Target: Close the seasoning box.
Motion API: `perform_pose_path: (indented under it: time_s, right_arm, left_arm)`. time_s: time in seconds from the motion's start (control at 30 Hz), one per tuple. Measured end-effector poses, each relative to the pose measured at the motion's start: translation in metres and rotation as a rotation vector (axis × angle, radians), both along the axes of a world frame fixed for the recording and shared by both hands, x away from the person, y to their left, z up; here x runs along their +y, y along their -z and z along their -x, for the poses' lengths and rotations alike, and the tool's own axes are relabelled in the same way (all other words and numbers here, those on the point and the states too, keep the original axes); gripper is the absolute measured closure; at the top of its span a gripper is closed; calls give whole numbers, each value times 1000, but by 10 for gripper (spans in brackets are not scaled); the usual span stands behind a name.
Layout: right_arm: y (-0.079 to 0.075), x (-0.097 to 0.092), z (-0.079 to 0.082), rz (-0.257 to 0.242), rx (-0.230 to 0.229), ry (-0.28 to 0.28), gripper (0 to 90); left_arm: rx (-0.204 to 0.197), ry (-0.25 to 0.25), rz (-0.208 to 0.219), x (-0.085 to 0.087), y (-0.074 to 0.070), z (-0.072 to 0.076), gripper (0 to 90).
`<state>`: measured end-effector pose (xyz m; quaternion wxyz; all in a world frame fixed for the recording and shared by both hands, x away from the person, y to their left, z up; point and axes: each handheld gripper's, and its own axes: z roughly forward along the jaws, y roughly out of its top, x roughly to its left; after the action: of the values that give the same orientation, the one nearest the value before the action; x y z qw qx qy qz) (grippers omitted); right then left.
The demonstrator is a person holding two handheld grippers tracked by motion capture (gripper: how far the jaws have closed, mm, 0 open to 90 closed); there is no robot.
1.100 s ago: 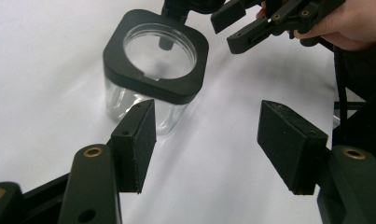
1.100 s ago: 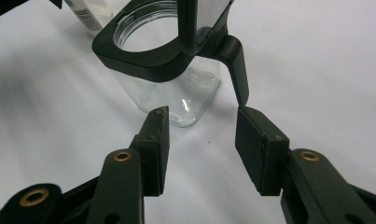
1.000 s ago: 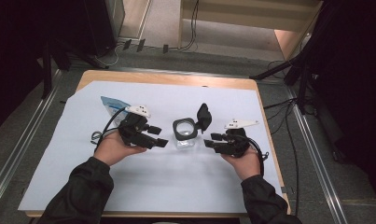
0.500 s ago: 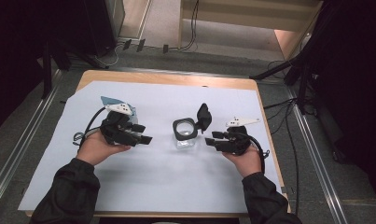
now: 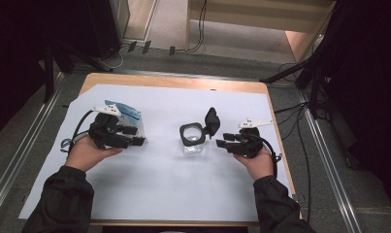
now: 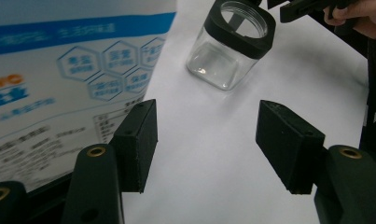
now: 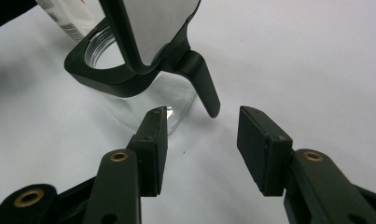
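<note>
Glass jar (image 5: 193,141) stands upright mid-bench, hinged lid (image 5: 212,120) flipped up, mouth clear for filling. Right gripper (image 5: 223,143) just beside jar, fingers apart, empty, probably to steady it. Left gripper (image 5: 137,137), well left of jar, fingers apart at blue-printed packet (image 5: 130,114), likely the refill.

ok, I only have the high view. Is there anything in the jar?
Observer: No. In the left gripper view the jar is clear glass with nothing inside.
Operator: Is the left gripper holding the packet?
Observer: No. The left gripper has its jaws open over the white sheet; the packet is off to the side of one jaw.
Operator: And the right one?
Observer: The right gripper is open, with nothing between its jaws. The lid stands flipped up just ahead of it.
</note>
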<state>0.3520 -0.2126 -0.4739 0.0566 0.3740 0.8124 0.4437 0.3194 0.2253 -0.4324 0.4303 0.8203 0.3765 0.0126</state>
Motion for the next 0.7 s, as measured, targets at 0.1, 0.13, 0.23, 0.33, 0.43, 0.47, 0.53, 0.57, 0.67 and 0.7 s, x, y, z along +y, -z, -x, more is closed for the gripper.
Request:
perform_pose_path:
  time_s: [0.1, 0.13, 0.23, 0.33, 0.43, 0.47, 0.53, 0.57, 0.67, 0.7]
  right_arm:
    - [1, 1, -2, 1, 3, -3, 543]
    - [1, 3, -2, 4, 4, -6, 542]
    - [1, 5, -3, 6, 4, -16, 543]
    - [1, 6, -3, 8, 4, -18, 542]
    - [2, 7, -4, 4, 8, -21, 542]
    - [2, 7, -4, 4, 7, -22, 542]
    - [2, 8, -4, 8, 8, -24, 542]
    - [2, 8, -4, 10, 7, -25, 543]
    - [3, 8, -4, 12, 6, -25, 543]
    - [3, 9, -4, 13, 8, -25, 543]
  left_arm:
    - [1, -20, 6, 8, -1, 1, 397]
    - [-5, -32, 6, 12, -1, 1, 396]
    - [-7, -55, 3, 20, -2, 2, 397]
    - [-5, -72, 12, 27, -3, 4, 395]
    - [-14, -100, 10, 35, -6, 5, 394]
    - [-15, -104, 14, 38, -7, 5, 394]
    - [-19, -121, 19, 42, -9, 5, 394]
    - [-22, -124, 26, 45, -9, 4, 394]
    - [-23, -151, 29, 53, -10, 2, 394]
    - [-22, -156, 26, 55, -10, 1, 394]
